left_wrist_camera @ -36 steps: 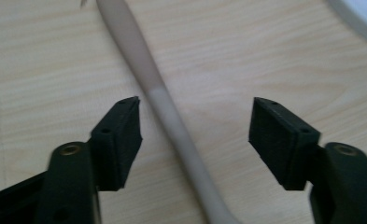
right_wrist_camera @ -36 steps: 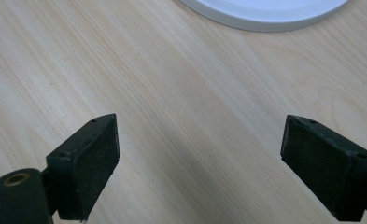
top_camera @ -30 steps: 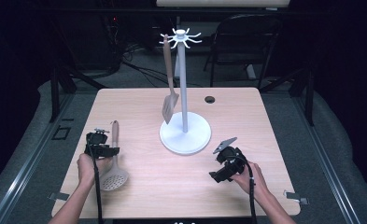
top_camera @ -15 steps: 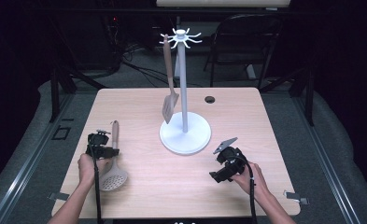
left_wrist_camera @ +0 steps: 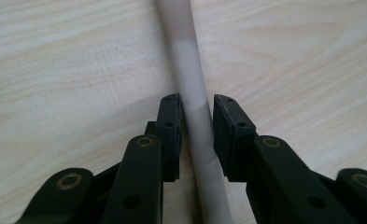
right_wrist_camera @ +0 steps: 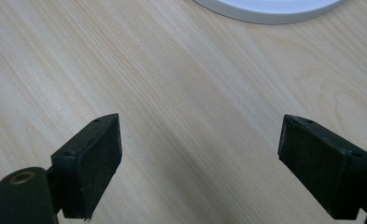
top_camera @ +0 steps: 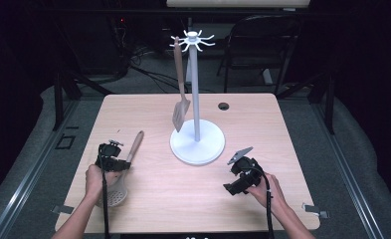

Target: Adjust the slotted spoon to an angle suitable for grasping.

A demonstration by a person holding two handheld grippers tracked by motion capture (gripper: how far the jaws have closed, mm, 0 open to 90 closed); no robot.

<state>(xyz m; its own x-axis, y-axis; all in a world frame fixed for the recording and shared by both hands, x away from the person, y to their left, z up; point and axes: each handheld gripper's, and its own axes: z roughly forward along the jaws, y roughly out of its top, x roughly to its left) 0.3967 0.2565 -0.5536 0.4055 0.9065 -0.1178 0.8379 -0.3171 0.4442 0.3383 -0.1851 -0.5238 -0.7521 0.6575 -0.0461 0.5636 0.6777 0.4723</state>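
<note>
Between the left claw's (left_wrist_camera: 196, 135) closing jaws the skimmer handle (left_wrist_camera: 190, 93) is straddled, running straight ahead; a slight gap is seen on one side; the right claw (right_wrist_camera: 200, 158) is held wide, well apart.

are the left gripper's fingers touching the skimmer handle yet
Cannot tell. In the left gripper view the handle lies between the fingers, which have just been closing; one looks against it, with a thin gap at the other.
</note>
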